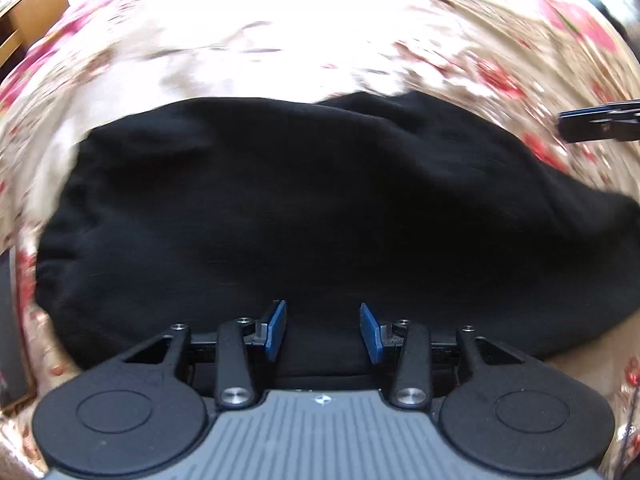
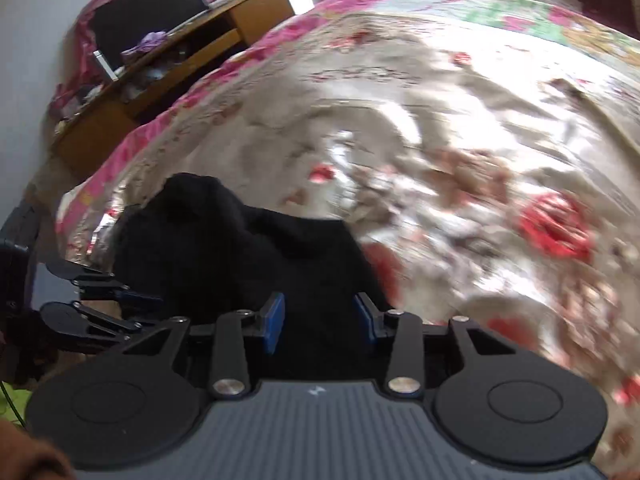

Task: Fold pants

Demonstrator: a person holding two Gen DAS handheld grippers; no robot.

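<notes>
Lying bunched on the floral cream-and-red bedspread (image 1: 500,60), the black fabric pants (image 1: 280,208) form a wide dark mound with soft creases, filling the middle of the left wrist view. The left tool (image 1: 323,332) sits low over the near edge of the pants, its two blue pads (image 1: 277,330) standing apart with black cloth showing in the gap between them; whether the pads touch the cloth cannot be told. At the right edge of that view the tip of the right tool (image 1: 600,122) pokes in over the bedspread, just beyond the far right side of the pants.

From the right wrist view, the right tool (image 2: 320,322) also has its blue pads (image 2: 274,322) spread apart, with the pants (image 2: 240,248) lying ahead and under them, one lump of cloth raised at the far left. The left tool (image 2: 132,308) shows at the left, beside the pants. The bedspread (image 2: 460,160) is rumpled and blurred. Beyond the bed stands a wooden desk (image 2: 248,20) with a dark screen (image 2: 148,12) on it.
</notes>
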